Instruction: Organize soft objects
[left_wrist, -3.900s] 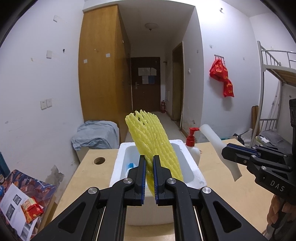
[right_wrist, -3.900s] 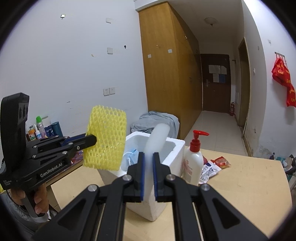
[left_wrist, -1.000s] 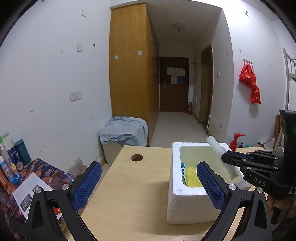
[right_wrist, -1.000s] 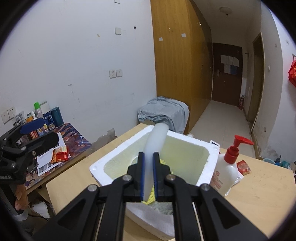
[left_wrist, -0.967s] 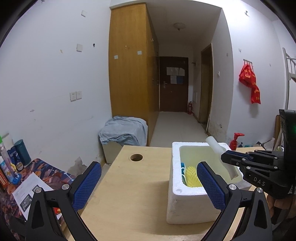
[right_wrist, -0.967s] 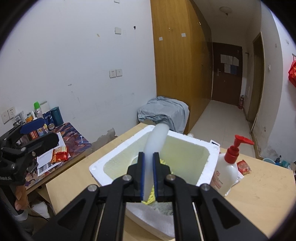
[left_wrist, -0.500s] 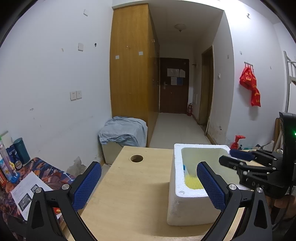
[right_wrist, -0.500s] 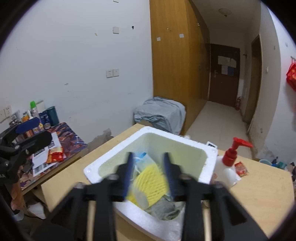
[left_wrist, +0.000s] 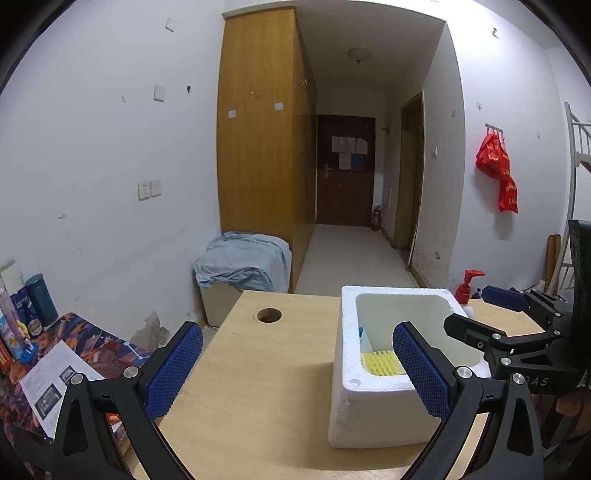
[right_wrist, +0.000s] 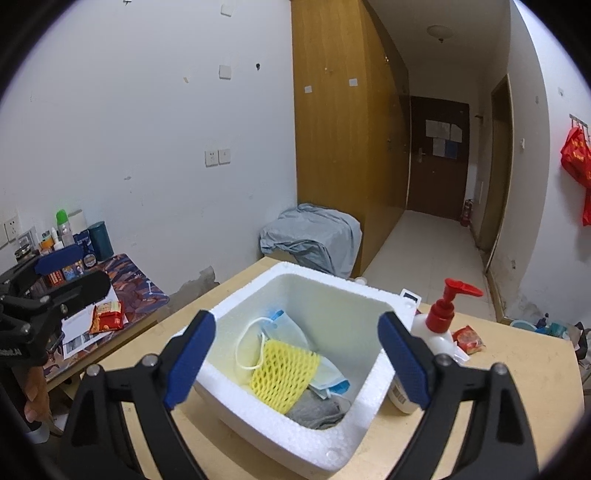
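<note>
The foam box (right_wrist: 291, 428) stands open-topped on the wooden table (left_wrist: 258, 406), its floor crowded by yellow foam netting (right_wrist: 284, 373), face masks (right_wrist: 284, 326) and grey cloth (right_wrist: 316, 408), a pump bottle (right_wrist: 434, 334) touching its right wall, while the tabletop left of it lies bare around a round hole (left_wrist: 269, 315)

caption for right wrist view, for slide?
Right gripper opening, empty, above foam box holding yellow net, masks and grey cloth.

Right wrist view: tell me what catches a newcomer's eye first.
The white foam box on the wooden table, right below the wide-open right gripper. Inside lies a bright yellow foam net over face masks and a grey cloth. A red-topped pump bottle stands beside the box.
</note>
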